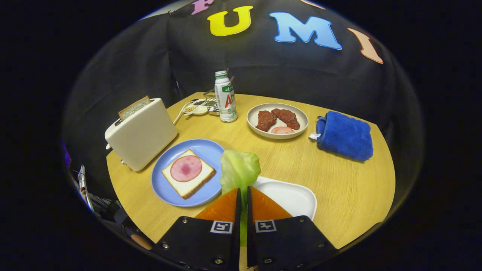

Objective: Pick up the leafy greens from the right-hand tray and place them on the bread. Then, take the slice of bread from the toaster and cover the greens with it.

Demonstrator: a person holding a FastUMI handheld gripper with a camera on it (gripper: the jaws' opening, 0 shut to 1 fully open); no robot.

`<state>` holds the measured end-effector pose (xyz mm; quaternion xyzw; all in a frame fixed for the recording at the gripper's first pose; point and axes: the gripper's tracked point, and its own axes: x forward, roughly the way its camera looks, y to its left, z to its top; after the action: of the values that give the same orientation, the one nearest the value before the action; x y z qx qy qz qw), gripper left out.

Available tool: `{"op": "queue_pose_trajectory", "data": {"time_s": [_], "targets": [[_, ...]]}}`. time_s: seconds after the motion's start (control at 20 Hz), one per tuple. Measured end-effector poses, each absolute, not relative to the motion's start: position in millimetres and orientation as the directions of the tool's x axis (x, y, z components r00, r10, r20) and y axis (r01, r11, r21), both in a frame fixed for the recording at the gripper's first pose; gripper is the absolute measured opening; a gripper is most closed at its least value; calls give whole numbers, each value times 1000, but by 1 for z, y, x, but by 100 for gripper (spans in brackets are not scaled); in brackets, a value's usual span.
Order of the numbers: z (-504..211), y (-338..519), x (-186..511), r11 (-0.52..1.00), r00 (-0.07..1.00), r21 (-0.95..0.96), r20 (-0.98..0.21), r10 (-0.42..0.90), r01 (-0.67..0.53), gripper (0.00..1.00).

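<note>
Black cloth walls in a booth around a round wooden desk [339, 188]. At far left stands a cream toaster [141, 133] with a slice of bread [134, 107] upright in its slot. Just beside it lies a blue plate [169, 190] carrying the bread [188, 184], topped with a round slice of ham [186, 168]. Right of the plate, the leafy greens [239, 169] hang pinched between the two fingers of the hand-held gripper [243, 199], which is closed on the leaf; the greens sit just ahead of the fingertips, overlapping the plate's right rim. Under and right of the fingers lies the white right-hand tray [292, 195]. Beyond stand a bottle [225, 98] and a dish of meat [277, 120]; a blue towel [344, 137] lies farthest right. Step in hand, by judgement: carrying the greens to the bread. To do it well, travel left until the leaf hangs over the ham, lower until it drapes flat, then release, keeping the fingers clear of the bread so it is not dragged.
</note>
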<state>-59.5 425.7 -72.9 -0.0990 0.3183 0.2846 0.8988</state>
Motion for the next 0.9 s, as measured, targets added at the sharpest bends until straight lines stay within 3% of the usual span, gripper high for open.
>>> {"op": "queue_pose_trajectory", "data": {"time_s": [0.5, 0.9], "targets": [[-54, 518, -41, 769, 691, -142, -560, 457, -623, 8], [-101, 584, -61, 694, 564, -64, -640, 522, -717, 10]]}}
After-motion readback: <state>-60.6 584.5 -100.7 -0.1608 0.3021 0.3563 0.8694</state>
